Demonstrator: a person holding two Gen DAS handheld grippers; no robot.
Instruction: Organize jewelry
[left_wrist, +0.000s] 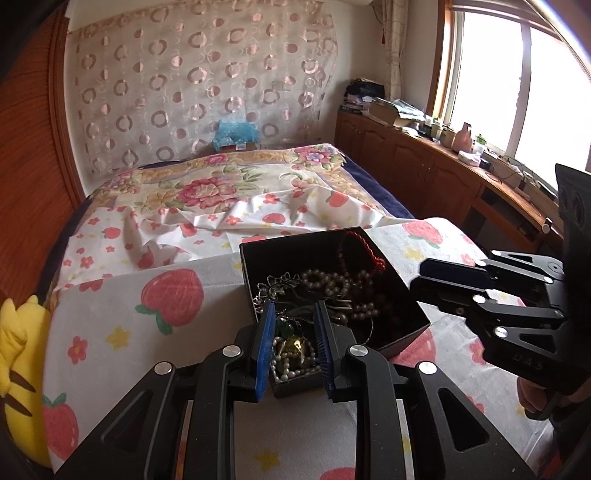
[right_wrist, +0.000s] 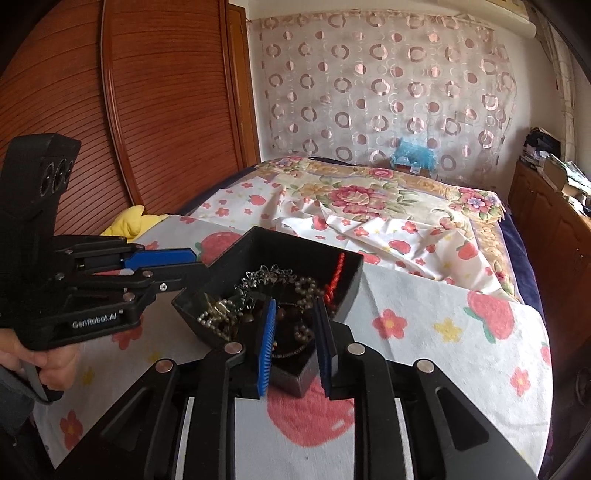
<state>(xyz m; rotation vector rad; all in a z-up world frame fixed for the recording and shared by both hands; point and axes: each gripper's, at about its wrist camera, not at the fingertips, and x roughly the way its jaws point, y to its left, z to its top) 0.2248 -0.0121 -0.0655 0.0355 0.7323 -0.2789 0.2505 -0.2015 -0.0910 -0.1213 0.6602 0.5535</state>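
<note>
The black box (left_wrist: 332, 295) of tangled jewelry (left_wrist: 325, 291) sits on the strawberry-print surface (left_wrist: 122, 325), its near corner straight ahead between the left gripper (left_wrist: 293, 350)'s slightly spread, empty jaws, while the right gripper (right_wrist: 293, 347), likewise parted, faces the box's opposite corner.

Work surface: strawberry-print cloth (left_wrist: 110, 332) lies flat and bare left and right of the black box (left_wrist: 399, 332).
Box top: open; walls ring the tangled jewelry (left_wrist: 332, 288).
Left approach: left gripper (left_wrist: 293, 350) straddles the box's near corner.
Right approach: right gripper (right_wrist: 295, 350) straddles the opposite near corner.
Far side: rumpled bedsheet (left_wrist: 229, 206).
Left edge: yellow plush toy (left_wrist: 18, 369).
</note>
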